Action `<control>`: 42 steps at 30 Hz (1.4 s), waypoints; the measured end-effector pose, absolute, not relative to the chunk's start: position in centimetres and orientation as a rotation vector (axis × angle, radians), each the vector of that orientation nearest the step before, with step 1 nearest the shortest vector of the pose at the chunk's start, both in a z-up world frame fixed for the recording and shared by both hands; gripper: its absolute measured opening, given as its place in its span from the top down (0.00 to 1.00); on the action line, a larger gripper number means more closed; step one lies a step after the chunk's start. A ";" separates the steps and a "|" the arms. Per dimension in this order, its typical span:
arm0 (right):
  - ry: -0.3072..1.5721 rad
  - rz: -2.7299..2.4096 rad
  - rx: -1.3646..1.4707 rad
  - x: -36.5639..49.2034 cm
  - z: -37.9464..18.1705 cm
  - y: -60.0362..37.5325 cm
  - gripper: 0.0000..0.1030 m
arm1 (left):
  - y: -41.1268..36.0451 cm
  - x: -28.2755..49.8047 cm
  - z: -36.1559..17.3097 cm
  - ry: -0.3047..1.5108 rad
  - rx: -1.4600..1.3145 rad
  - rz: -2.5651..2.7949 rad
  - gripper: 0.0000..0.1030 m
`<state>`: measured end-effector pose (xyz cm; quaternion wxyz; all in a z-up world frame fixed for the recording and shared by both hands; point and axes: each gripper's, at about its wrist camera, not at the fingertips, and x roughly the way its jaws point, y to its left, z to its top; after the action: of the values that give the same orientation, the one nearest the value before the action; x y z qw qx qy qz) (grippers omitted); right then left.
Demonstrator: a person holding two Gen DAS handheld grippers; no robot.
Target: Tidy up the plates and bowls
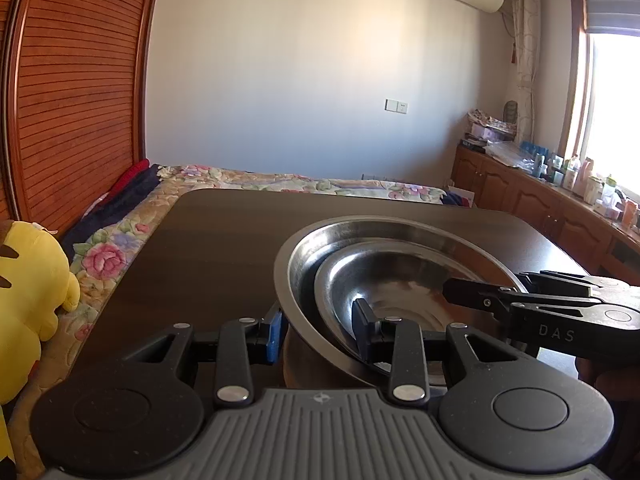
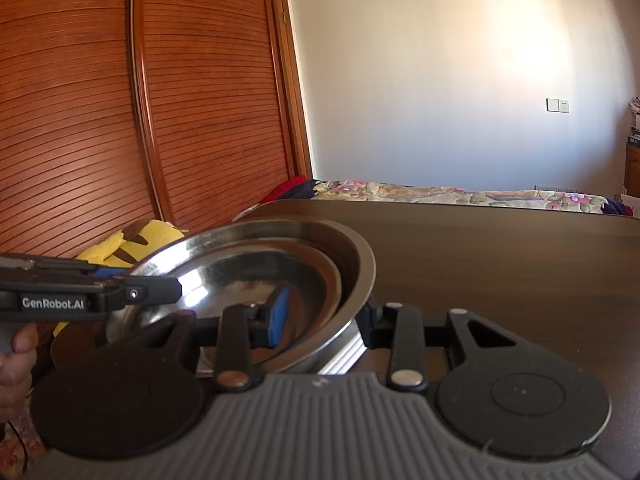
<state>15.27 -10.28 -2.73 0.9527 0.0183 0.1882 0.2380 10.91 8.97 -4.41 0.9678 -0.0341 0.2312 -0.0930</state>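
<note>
Two steel bowls nested on the dark desk: small bowl tilted inside big bowl, near the desk's front edge. Left tool straddles both rims at the near-left, one finger outside the big bowl, one inside the small; jaws spread, can't tell if pinching. Right tool does likewise at the opposite rim, blue pad inside.

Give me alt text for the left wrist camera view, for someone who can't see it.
The left gripper straddles the near rim of nested steel bowls, a smaller bowl inside a larger bowl, on a dark table. The right gripper reaches in from the right over the bowls.
</note>
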 end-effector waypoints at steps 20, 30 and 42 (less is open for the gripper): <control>0.351 0.410 0.016 13.9 -2.0 -11.7 0.42 | 8.9 10.3 -3.6 0.445 -0.038 -0.138 0.35; 0.291 0.356 0.029 12.6 -0.7 -13.4 0.42 | 8.4 9.7 -2.1 0.402 -0.012 -0.119 0.18; 0.233 0.263 0.037 10.6 0.6 -15.3 0.08 | 5.8 7.6 0.0 0.350 0.039 -0.134 0.00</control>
<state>10.57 -15.33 0.61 0.9844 0.0186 0.1159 0.1310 7.56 5.77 0.03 0.9823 0.0194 0.1740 -0.0666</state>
